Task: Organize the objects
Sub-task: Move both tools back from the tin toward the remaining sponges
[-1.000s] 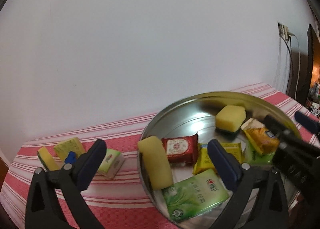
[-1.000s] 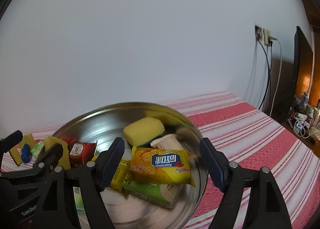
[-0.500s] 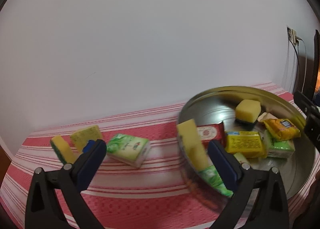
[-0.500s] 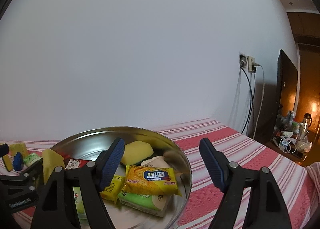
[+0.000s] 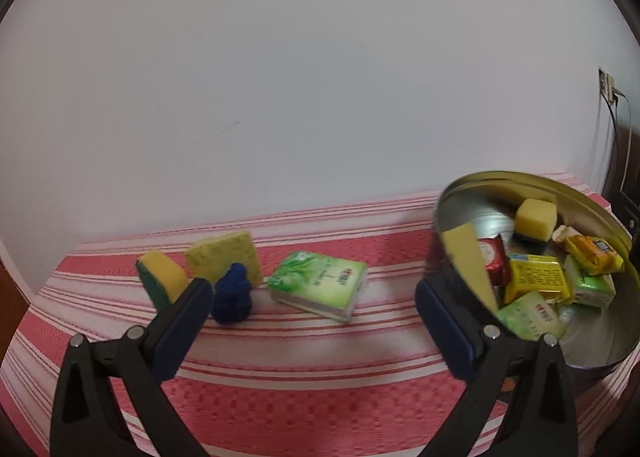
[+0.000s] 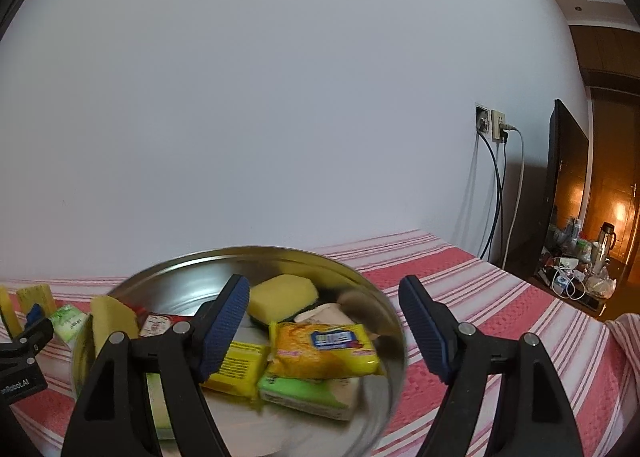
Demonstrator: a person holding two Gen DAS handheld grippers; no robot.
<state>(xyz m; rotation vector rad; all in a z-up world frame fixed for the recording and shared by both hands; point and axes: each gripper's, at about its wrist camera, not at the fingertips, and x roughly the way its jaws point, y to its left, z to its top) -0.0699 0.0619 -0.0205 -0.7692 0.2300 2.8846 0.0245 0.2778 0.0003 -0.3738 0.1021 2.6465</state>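
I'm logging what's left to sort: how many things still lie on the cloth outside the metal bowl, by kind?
Sponges: 2
Tissue packs: 1
Blue toys: 1
Total: 4, all left of the metal bowl.

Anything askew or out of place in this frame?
One yellow sponge stands tilted on edge against the metal basin rim rather than lying flat. A green tissue pack, two sponges and a blue object remain outside on the striped cloth.
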